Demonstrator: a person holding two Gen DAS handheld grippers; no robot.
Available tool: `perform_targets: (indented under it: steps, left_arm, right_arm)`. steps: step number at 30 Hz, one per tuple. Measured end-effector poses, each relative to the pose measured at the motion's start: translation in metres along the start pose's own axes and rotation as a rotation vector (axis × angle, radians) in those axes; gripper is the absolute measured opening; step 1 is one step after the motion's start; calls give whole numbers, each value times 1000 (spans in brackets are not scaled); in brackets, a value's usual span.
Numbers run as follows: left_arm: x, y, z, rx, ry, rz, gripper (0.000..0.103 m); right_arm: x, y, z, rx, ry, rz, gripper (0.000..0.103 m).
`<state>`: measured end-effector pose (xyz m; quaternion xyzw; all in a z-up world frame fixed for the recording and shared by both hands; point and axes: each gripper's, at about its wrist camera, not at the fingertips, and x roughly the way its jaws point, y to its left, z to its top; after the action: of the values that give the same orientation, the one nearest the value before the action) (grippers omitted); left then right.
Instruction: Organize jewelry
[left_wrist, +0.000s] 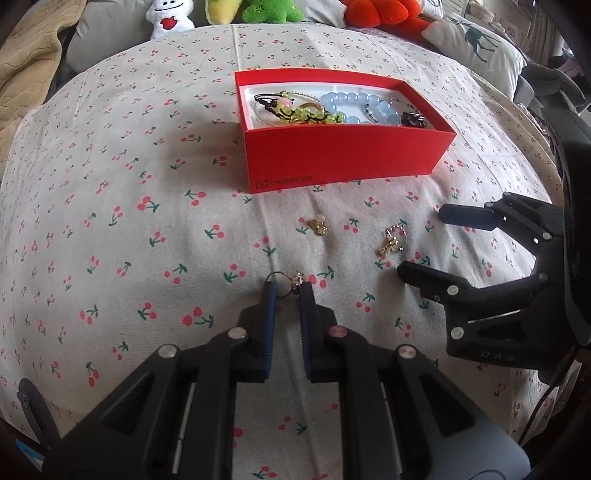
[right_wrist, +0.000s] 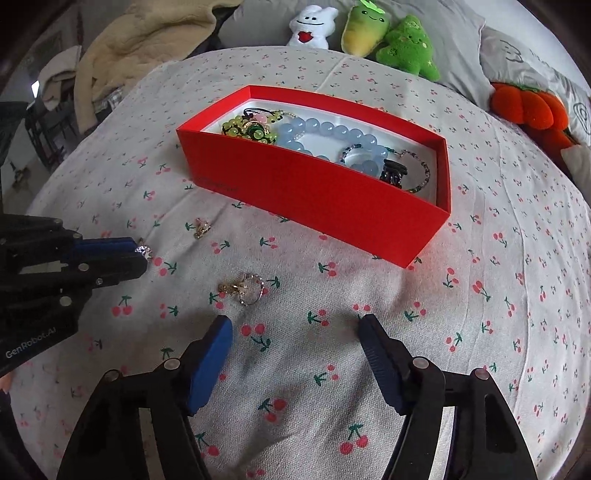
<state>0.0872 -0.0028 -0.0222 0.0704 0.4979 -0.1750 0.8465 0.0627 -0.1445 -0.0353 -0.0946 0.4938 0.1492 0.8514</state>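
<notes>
Earring (left_wrist: 295, 282) sat between my left gripper's (left_wrist: 287, 291) nearly closed fingertips, red box (left_wrist: 343, 155) straight ahead; my right gripper (right_wrist: 295, 332) gaped.

Left gripper (left_wrist: 285, 291) tips cover part of a small ring (left_wrist: 286, 286); whether it's pinched or just touching is unclear. Box (left_wrist: 343, 155) near wall hides the lower jewelry inside. Dark charm (right_wrist: 394, 173) in box too small to identify. Orange plush (left_wrist: 384, 14) cut off by top edge. Right gripper (left_wrist: 424, 243) body cut off at right edge.
</notes>
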Motion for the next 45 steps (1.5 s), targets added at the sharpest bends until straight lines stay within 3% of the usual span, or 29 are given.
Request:
perform_targets:
  steps: [8,16,19,33,39,42,44,45]
  left_arm:
    - [1,4,2,-10,6,-1,14]
    - [1,6,2,-9,8,2,14]
    - [1,7,1,-10,7,3,14]
    - [-7,11,4,-34,-9,9,14]
    - [-4,11,6,-48,-1,11,14]
    - [-4,12,6,-56,-2,13,14]
    - [-4,13,6,-62,-3,13,14]
    - [-3,14,6,-64,-2,15,14]
  right_arm:
    - [7,7,11,-83,-16,25,46]
    - [4,13,10,-117,-4,57,13]
    - [2,13,8,-118,-10,62,7]
    - [-26,-1,8,-28,-43,106,5]
    - [-9,-24,11,246,94,226,13]
    - [-5,-30,15,353,113,258,20]
    - [-4,-31,19,407,120,267,38]
    - [-5,-31,20,434,115,263,55]
